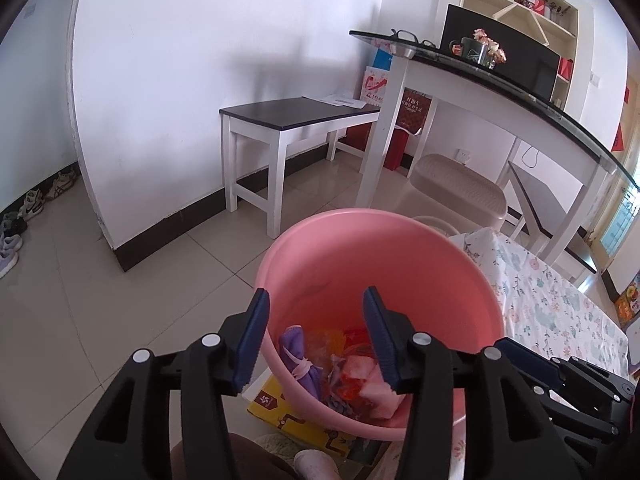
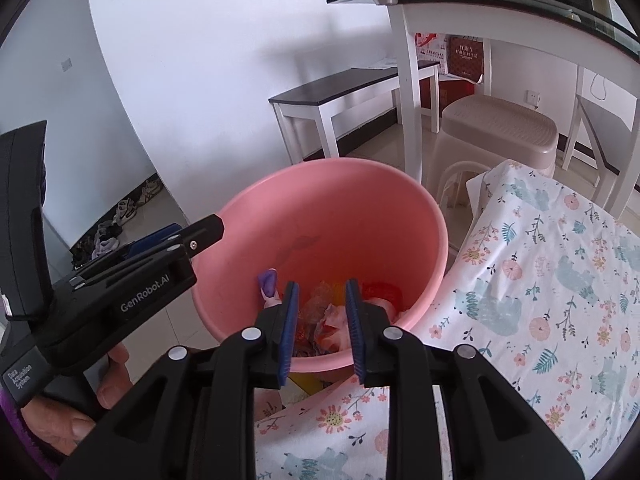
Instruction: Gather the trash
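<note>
Hovering over pink basin (image 1: 400,264): left tongs (image 1: 316,336), spread wide and holding nothing; right tongs (image 2: 322,320), narrowly parted, also gripping nothing. Lying at basin bottom: trash (image 1: 352,376), wrappers and purple cloth. Adjoining basin: floral-sheeted bed (image 2: 540,280).

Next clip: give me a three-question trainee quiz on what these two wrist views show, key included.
1. True or false: the left tool grips a wrapper.
2. What holds the collected trash? A) beige stool B) pink bucket C) dark bench
3. Fill in: the cloth right of the bucket has a ___ print.

Key:
1. False; its pads are apart with nothing between them, above the pink bucket.
2. B; the purple scrap and wrappers lie inside.
3. Floral, on the cloth.
</note>
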### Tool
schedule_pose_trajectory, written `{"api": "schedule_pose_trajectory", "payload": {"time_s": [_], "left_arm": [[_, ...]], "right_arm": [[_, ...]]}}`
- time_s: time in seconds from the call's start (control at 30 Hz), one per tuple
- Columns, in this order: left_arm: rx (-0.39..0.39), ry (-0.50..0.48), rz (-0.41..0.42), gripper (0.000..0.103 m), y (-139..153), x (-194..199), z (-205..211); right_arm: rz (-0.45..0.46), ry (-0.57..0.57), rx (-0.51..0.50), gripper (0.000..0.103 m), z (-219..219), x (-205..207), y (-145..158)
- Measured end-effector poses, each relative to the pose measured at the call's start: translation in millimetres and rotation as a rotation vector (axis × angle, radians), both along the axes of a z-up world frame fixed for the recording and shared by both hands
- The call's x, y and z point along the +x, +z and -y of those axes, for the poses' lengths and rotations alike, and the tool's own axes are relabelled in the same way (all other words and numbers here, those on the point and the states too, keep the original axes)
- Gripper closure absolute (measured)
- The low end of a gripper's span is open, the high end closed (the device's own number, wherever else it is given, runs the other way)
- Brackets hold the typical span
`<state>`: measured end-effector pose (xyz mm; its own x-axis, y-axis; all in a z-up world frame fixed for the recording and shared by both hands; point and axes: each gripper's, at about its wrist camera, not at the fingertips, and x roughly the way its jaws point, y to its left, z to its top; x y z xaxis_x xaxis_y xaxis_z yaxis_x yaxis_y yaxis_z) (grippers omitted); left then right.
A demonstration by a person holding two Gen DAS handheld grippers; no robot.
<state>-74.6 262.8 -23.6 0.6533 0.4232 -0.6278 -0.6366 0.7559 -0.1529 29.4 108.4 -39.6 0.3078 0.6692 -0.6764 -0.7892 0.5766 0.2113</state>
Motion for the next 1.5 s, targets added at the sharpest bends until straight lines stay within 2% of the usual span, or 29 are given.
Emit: {"api": "schedule_pose_trajectory", "payload": {"time_s": [0.37,0.4,0.43,0.83,1.5], "left_arm": [[-0.004,-0.040,0.030,0.046,16.8,-13.7,14.4],[-0.009,-0.043,0.028,0.045,17.4,-14.5,16.7],[-0.012,-0.047,0.027,0.044,17.6,-14.5,18.6],[-0.072,-0.104,0.049,0.042,16.9,-10.8,42.5],[0.038,-0.185,0.014,0.042,21.4,-6.1,97.1]], "right_arm": [[0.012,-0.045,0.009,0.078,23.3,-5.2,10.2],[0.014,-0.048,0.009,0.076,25.7,-5.9,10.4],[0.019,-0.056,0.011,0.068,28.8,-7.1,10.9],[0.150,-0.143,-0.016,0.066,59.5,-22.6,16.0],[0.145,-0.231,-0.012,0.066,96.1,-19.4,14.0]]}}
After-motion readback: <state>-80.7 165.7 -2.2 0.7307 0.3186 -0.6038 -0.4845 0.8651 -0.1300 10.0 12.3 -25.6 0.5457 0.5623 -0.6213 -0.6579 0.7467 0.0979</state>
